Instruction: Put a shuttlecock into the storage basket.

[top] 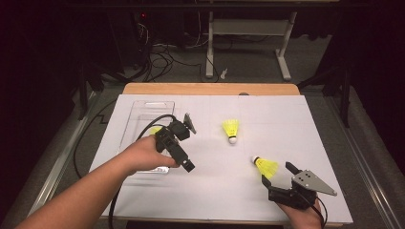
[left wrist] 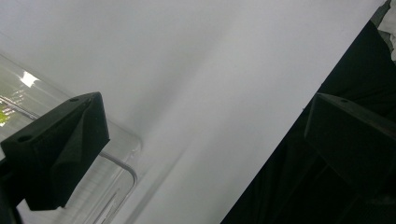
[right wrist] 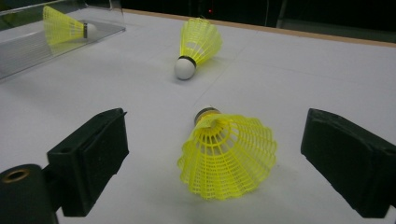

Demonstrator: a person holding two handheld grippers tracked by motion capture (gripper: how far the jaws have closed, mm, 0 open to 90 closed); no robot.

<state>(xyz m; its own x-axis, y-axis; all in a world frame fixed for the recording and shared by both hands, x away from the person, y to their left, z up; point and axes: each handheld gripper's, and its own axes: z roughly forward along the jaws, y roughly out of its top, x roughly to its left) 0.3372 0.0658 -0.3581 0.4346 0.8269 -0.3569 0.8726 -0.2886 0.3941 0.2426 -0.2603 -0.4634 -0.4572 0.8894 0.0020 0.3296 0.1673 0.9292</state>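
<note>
Three yellow shuttlecocks are on the white sheet. One shuttlecock (top: 265,166) (right wrist: 229,156) lies on its side near the front right, cork pointing away. My right gripper (top: 277,174) (right wrist: 215,163) is open around its skirt, and neither pad touches it. A second shuttlecock (top: 231,129) (right wrist: 196,44) rests mid-table with its cork toward me. The third shuttlecock (top: 155,130) (right wrist: 63,25) lies inside a clear plastic tray (top: 143,107) (left wrist: 116,163) at the left. My left gripper (top: 187,165) (left wrist: 205,140) hangs open and empty beside the tray's near right corner.
The white sheet (top: 267,114) covers a wooden table whose far edge (top: 210,88) shows beyond it. A black cable (top: 153,120) loops from the left gripper over the tray. Behind the table stand a white desk frame (top: 248,28) and floor cables.
</note>
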